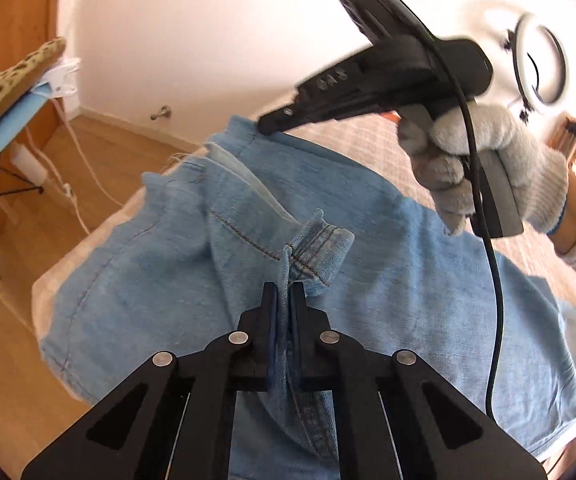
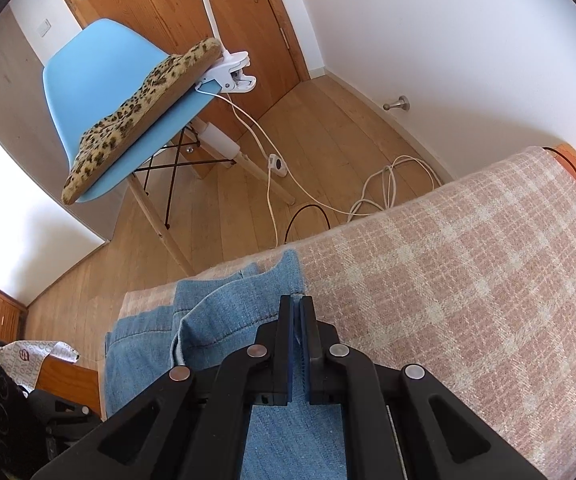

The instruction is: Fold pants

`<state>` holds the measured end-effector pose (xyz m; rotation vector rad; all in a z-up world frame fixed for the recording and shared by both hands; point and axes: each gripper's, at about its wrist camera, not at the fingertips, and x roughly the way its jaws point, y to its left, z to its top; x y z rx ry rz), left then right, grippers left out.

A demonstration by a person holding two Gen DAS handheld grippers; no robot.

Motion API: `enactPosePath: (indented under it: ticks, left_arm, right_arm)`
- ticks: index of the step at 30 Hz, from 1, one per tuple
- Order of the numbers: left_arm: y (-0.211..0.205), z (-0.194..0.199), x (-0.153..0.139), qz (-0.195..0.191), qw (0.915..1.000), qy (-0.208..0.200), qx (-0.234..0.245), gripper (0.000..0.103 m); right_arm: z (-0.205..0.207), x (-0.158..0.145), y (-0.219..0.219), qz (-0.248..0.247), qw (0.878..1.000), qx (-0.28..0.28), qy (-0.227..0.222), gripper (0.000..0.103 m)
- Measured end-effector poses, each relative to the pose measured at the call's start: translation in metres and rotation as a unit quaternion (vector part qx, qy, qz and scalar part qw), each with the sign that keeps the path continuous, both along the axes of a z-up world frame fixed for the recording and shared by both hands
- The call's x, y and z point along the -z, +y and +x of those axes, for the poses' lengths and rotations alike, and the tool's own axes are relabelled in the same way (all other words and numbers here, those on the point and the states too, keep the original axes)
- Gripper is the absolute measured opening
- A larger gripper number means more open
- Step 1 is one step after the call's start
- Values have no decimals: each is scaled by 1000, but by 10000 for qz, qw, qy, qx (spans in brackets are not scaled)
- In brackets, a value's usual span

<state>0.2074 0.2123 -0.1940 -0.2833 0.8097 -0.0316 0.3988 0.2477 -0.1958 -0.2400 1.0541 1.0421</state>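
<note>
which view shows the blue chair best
The right wrist view: the blue chair shows whole, with shell, legs and leopard cushion. The left wrist view catches only its seat edge and cushion at the left border.

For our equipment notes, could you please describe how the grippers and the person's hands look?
Both the left gripper and the right gripper are black, with silver rivets and blue-lined fingers. A black cable trails from the right one, whose body shows a green light. The hand wears a grey knit glove and a pale sleeve.

Right gripper (image 2: 297, 304): closed on a denim edge of the jeans (image 2: 224, 312)
Jeans: laid on the checked blanket (image 2: 448, 280)
Blue chair (image 2: 100, 80): topped by a leopard-print cushion (image 2: 140, 108)
</note>
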Motion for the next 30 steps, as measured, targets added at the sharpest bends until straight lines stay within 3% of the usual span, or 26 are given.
enactPosePath:
  ticks: [3, 7, 8, 9, 10, 12, 13, 14, 16, 17, 18, 19, 20, 21, 22, 30]
  left_arm:
    - [27, -28, 1, -222, 9968, -222, -735, 5]
    - [42, -41, 16, -503, 9944, -93, -927, 5]
    - [46, -40, 20, -629, 9940, -67, -892, 5]
    - [53, -41, 20, -737, 9934, -70, -875, 7]
    - [58, -41, 20, -864, 9923, -120, -884, 11]
    - [59, -44, 21, -1141, 9893, -198, -893, 30]
    - [61, -45, 19, -1261, 9874, -208, -937, 51]
    - [61, -47, 18, -1375, 9853, -239, -984, 61]
    - [59, -48, 16, -1360, 9848, -253, -1051, 60]
    - [59, -46, 17, -1235, 9856, -193, -1140, 60]
    - [59, -43, 18, -1164, 9856, -122, -1217, 58]
    - [60, -42, 20, -1178, 9845, -61, -1296, 47]
    - [62, -42, 23, -1228, 9824, -32, -1405, 24]
    - [63, -45, 24, -1225, 9810, -15, -1507, 12]
    - [69, -45, 28, -1195, 9807, -22, -1547, 8]
    - [73, -74, 13, -1232, 9778, -539, -1605, 5]
  right_arm:
    - [3, 3, 2, -23, 10000, -34, 28, 1]
    - [4, 12, 9, -64, 9998, -120, 133, 8]
    - [5, 14, 10, -94, 9998, -100, 161, 18]
    - [5, 16, 12, -74, 9997, -101, 233, 37]
    - [6, 18, 13, -75, 9995, -95, 285, 42]
    - [6, 20, 16, -141, 9996, -81, 228, 44]
    - [6, 22, 18, -238, 9996, -34, 152, 44]
    - [7, 24, 20, -335, 9994, 20, 110, 44]
    - [8, 29, 22, -392, 9991, 23, 143, 44]
    - [7, 30, 22, -398, 9991, 25, 149, 38]
    - [6, 30, 22, -384, 9992, 36, 125, 24]
    - [5, 30, 22, -390, 9992, 63, 77, 19]
    - [2, 28, 21, -364, 9993, 54, 24, 13]
    - [0, 26, 19, -360, 9993, 26, -39, 6]
    - [-3, 22, 18, -334, 9994, 7, -115, 4]
    - [-22, -33, 14, 268, 9979, -61, -585, 2]
